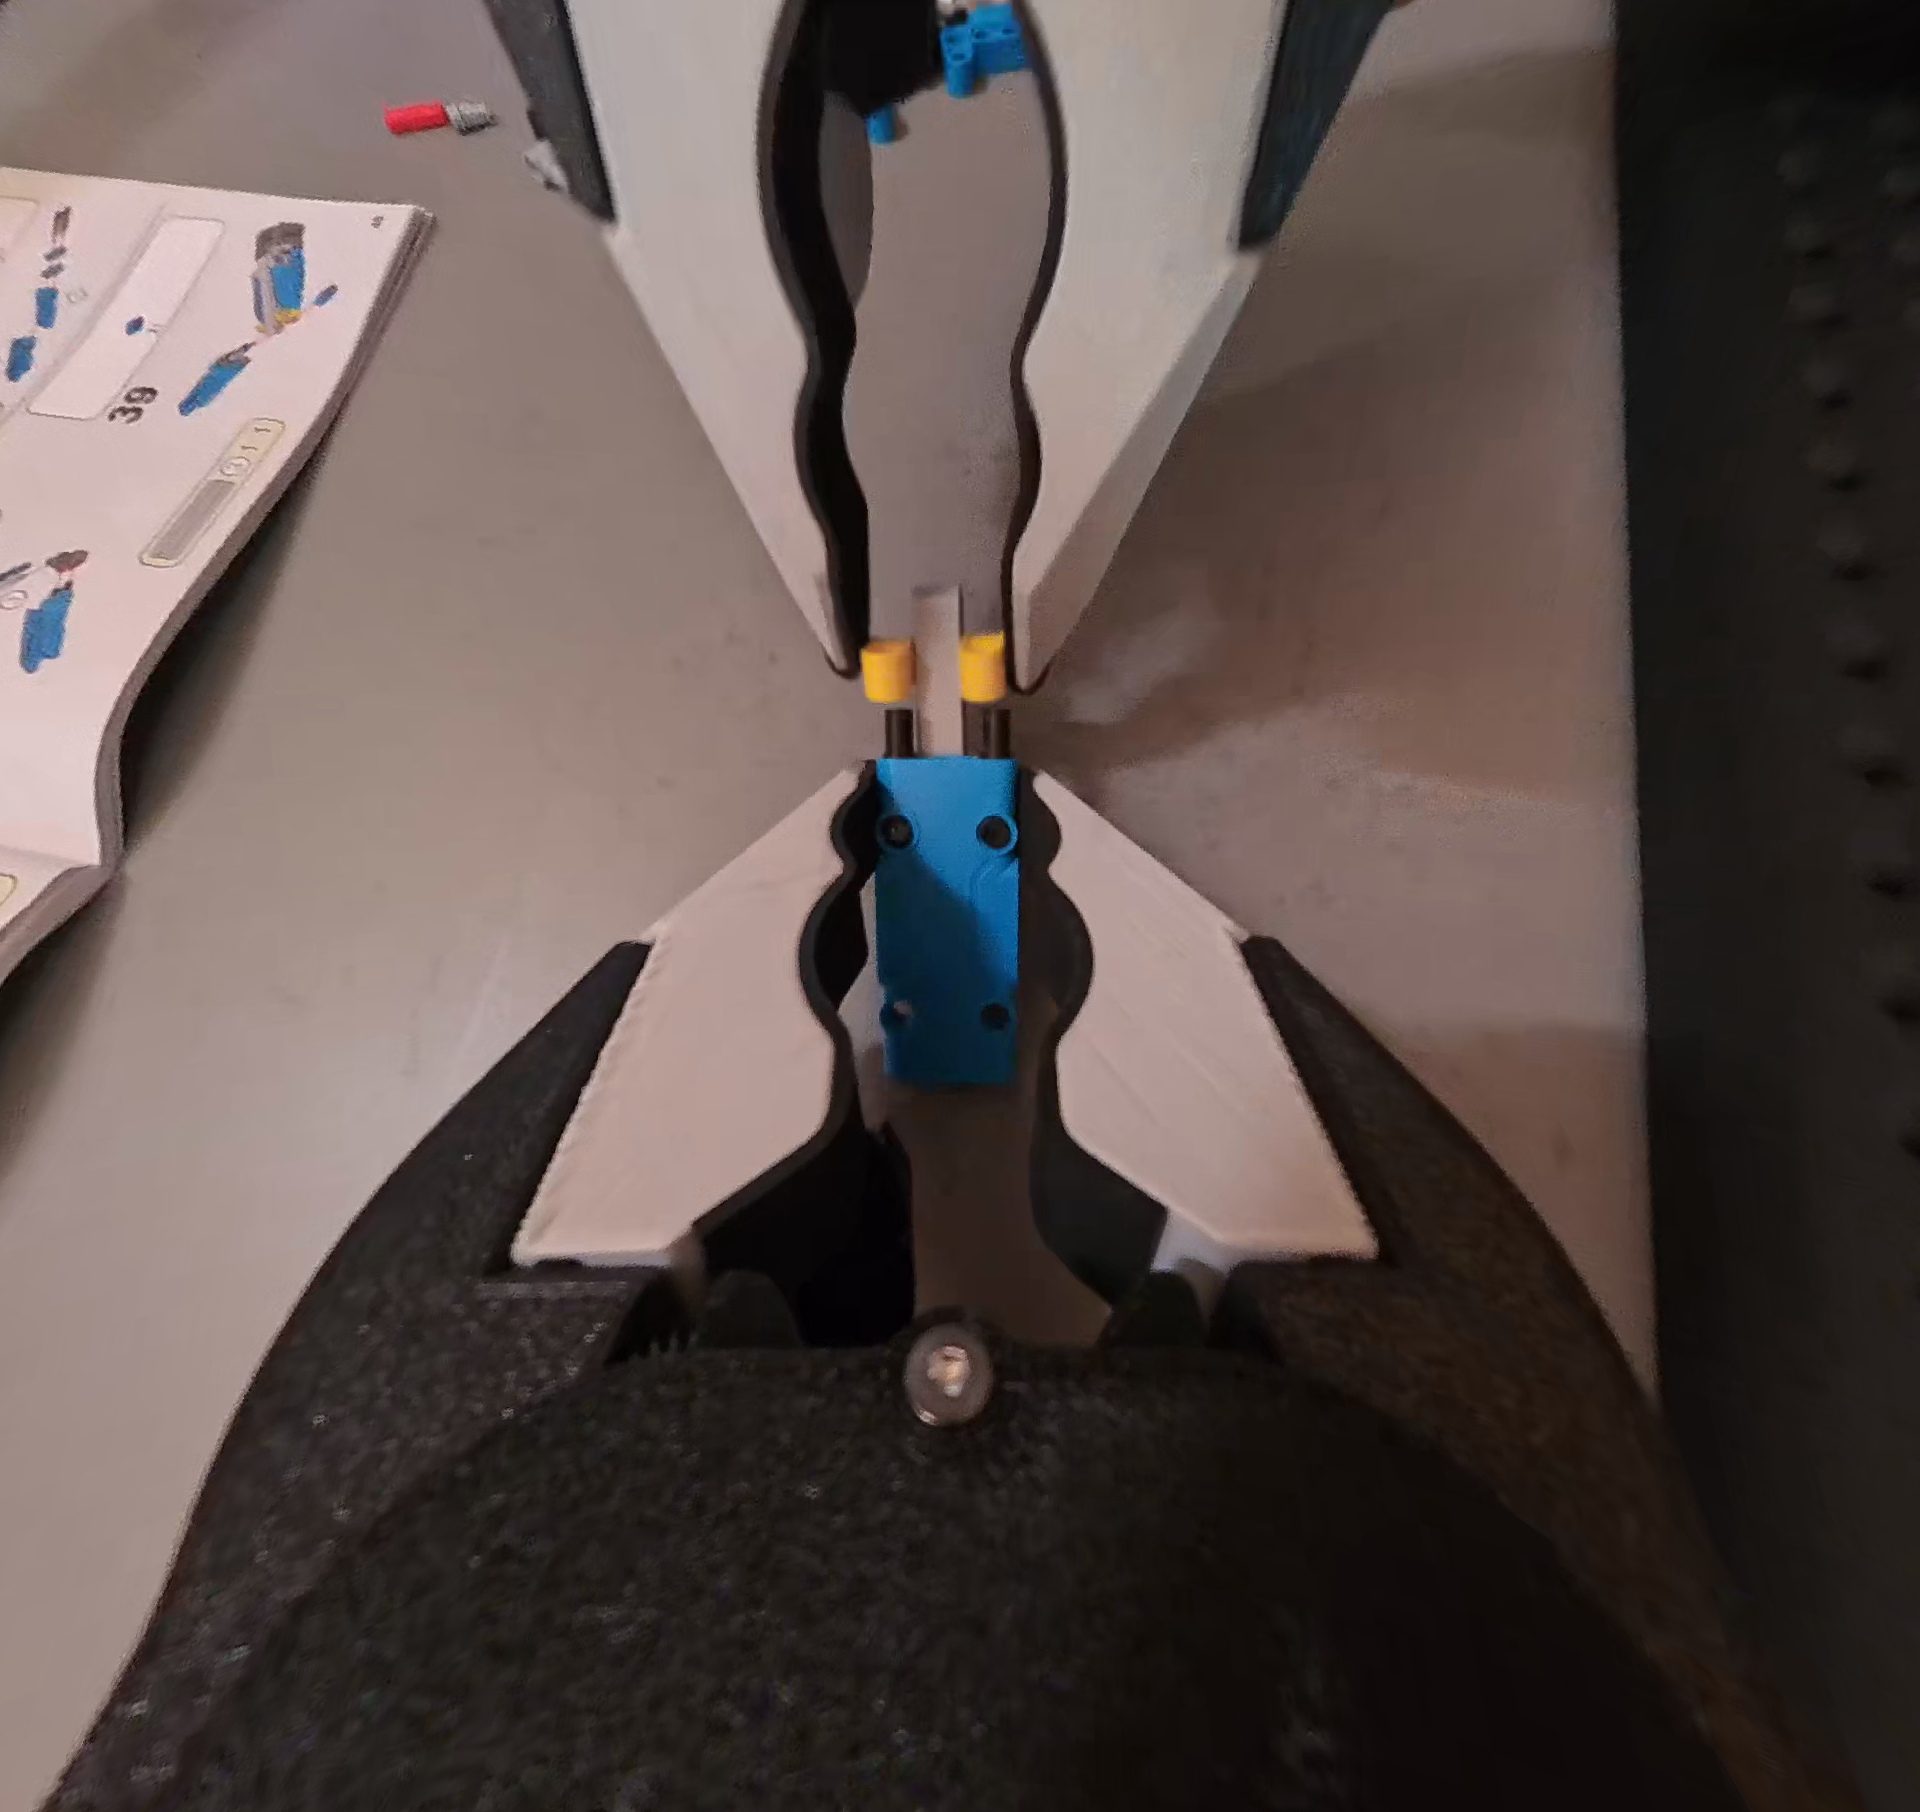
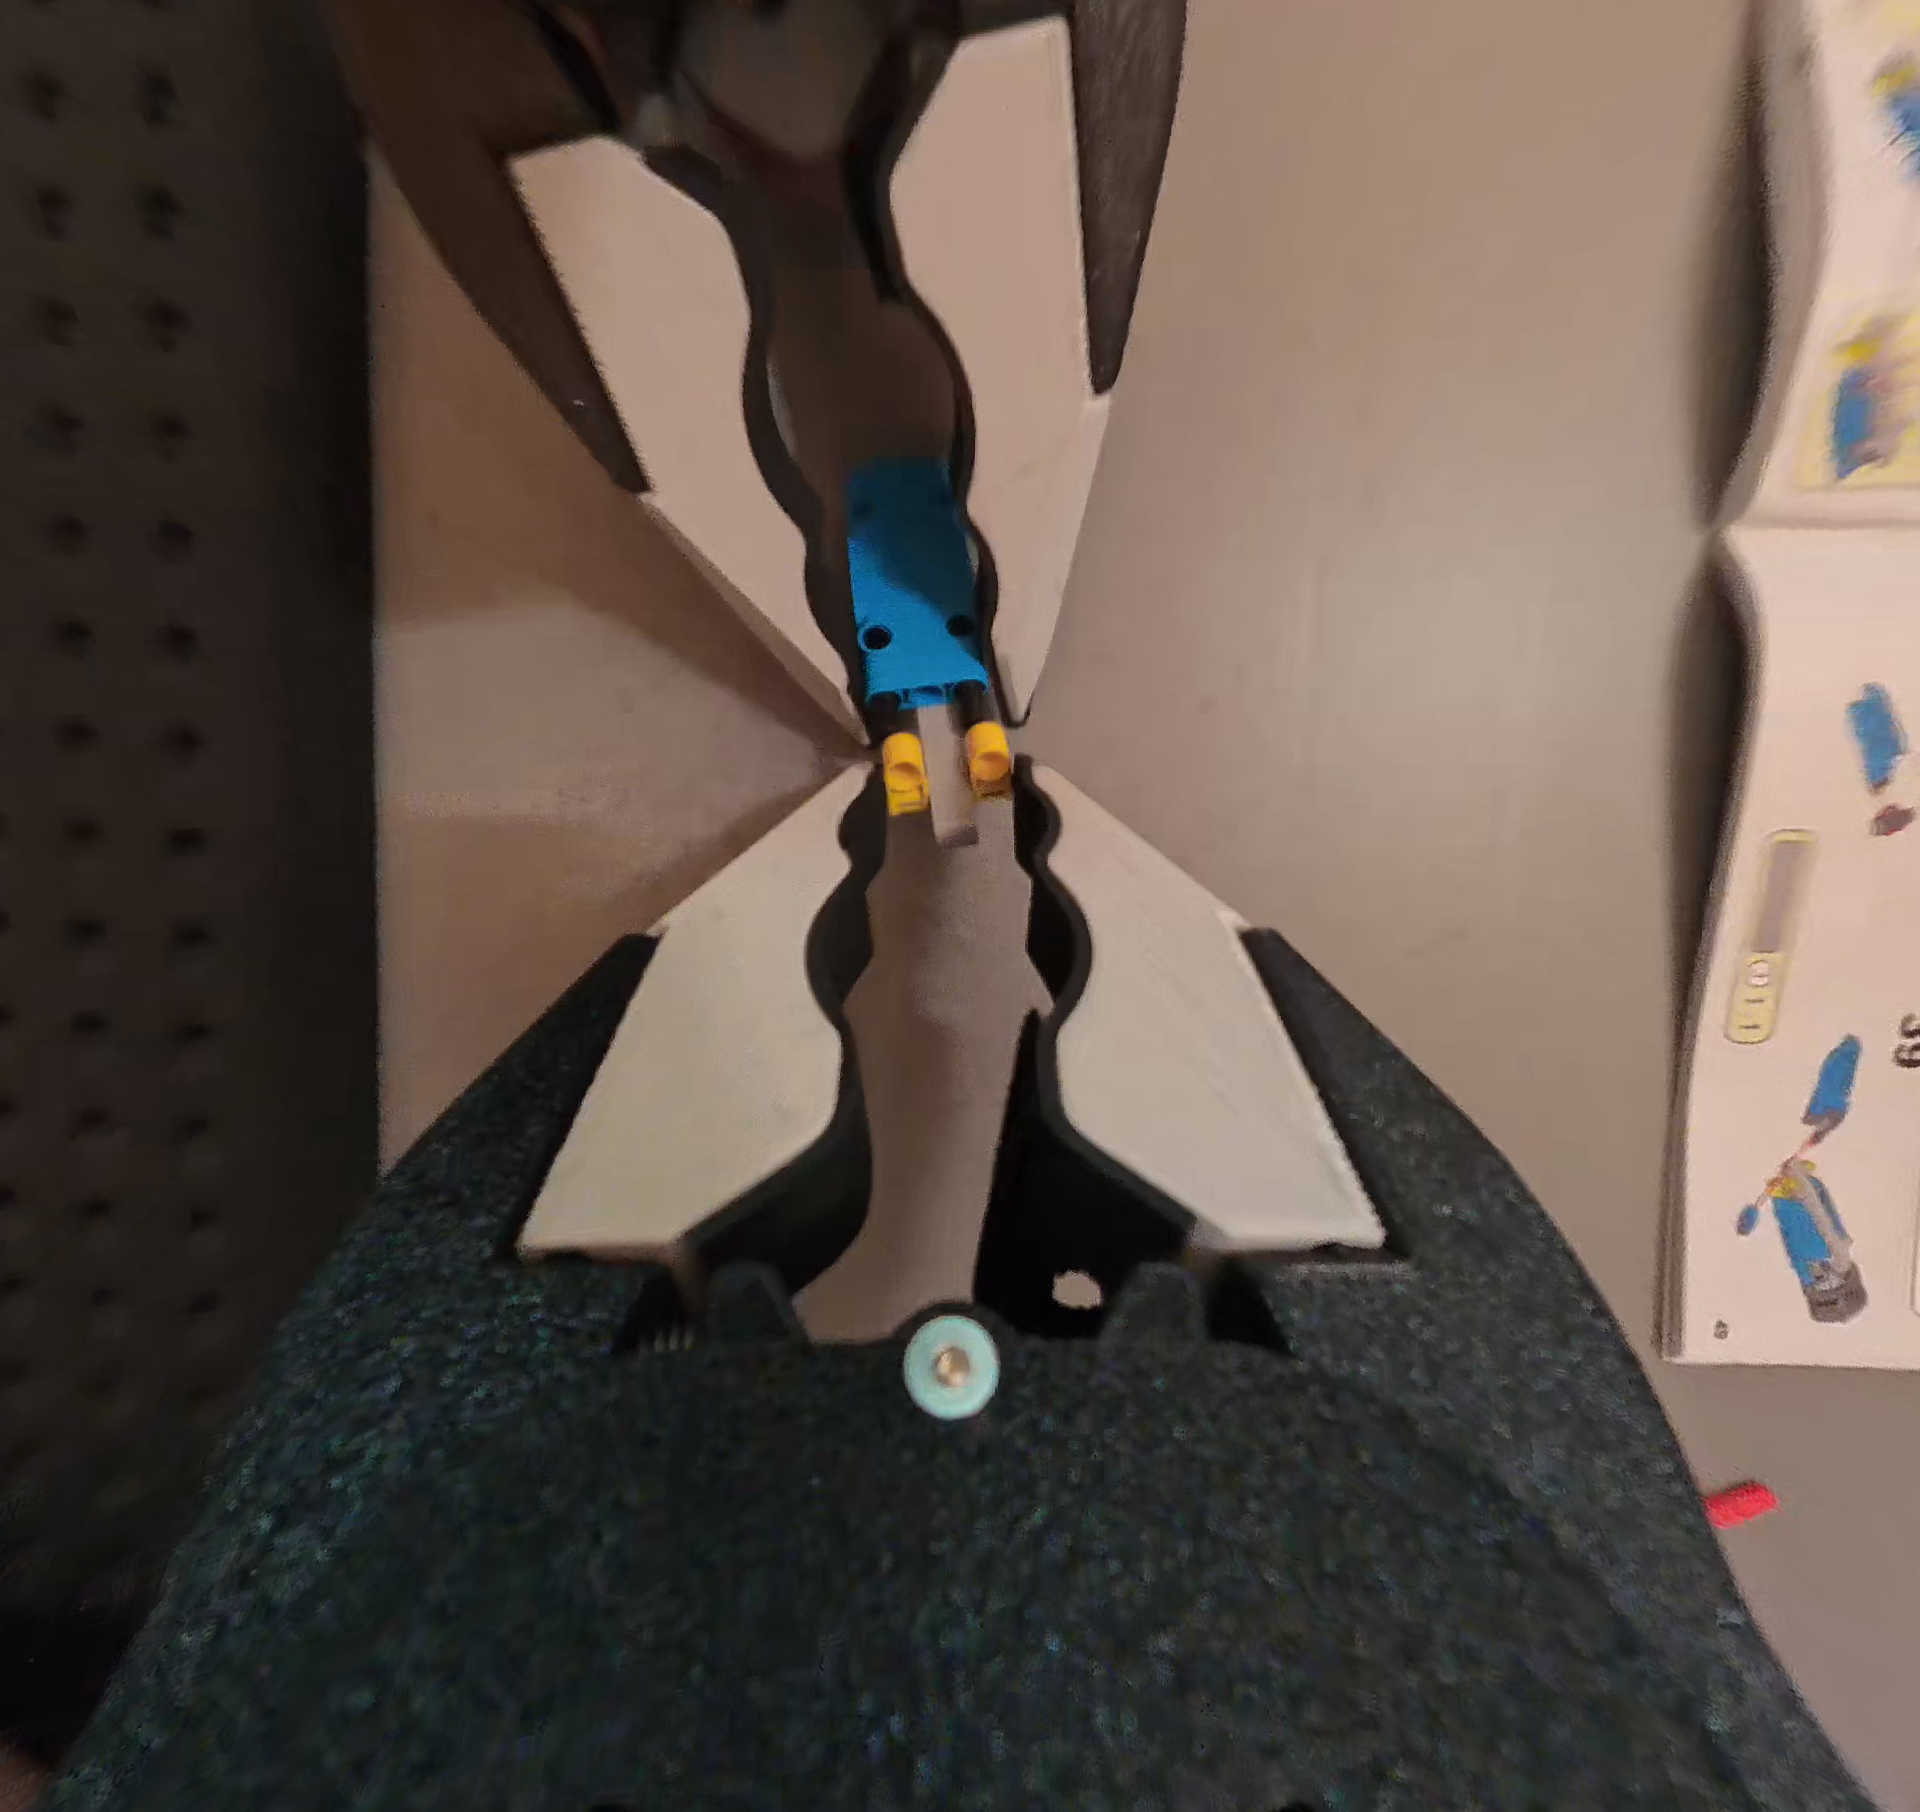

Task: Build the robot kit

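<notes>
Clamped in the left gripper [image 1: 948, 775] is a blue block [image 1: 948, 931]; its yellow pegs [image 1: 888, 669] are flanked by the right gripper [image 2: 943, 765], not visibly pinched.

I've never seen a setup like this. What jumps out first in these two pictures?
Two white-and-black grippers meet tip to tip over a grey table. The left gripper clamps a bright blue toy block; two yellow caps and a grey bar stick out of it, between the right gripper tips. An open instruction booklet lies beside them, a small red piece farther off.
</notes>
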The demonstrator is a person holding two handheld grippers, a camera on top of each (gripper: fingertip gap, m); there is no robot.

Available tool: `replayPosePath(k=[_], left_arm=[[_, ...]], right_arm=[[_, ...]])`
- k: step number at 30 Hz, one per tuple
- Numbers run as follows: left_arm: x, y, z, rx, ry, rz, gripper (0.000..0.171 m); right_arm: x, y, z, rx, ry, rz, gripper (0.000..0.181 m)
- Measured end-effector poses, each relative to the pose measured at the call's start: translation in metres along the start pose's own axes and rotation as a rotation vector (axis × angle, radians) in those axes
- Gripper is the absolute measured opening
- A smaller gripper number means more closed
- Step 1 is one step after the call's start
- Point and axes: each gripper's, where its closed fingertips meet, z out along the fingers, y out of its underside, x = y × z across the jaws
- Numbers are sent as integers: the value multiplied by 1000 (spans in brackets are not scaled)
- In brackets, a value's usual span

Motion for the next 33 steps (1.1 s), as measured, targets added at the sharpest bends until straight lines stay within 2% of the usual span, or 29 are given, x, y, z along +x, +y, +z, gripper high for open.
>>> replayPosePath(k=[3, 7, 11, 17, 21, 33], left_arm=[[1, -1, -1, 9, 13, -4, 25], [8, -20, -6, 113, 22, 29, 25], [8, -16, -1, 78, -5, 52, 25], [6, -29, -14, 185, 2, 22, 24], [5, -34, -17, 217, -8, 27, 24], [3, -36, -20, 229, -45, 66, 24]], right_arm=[[-2, -5, -12, 122, -2, 50, 24], [-13, -24, -25, 267, 9, 45, 24], [-14, -19, -11, 154, 62, 0, 24], [-12, -30, -29, 332, 52, 56, 24], [-13, -32, -36, 375, 53, 70, 24], [-10, -21, -34, 355, 12, 81, 24]])
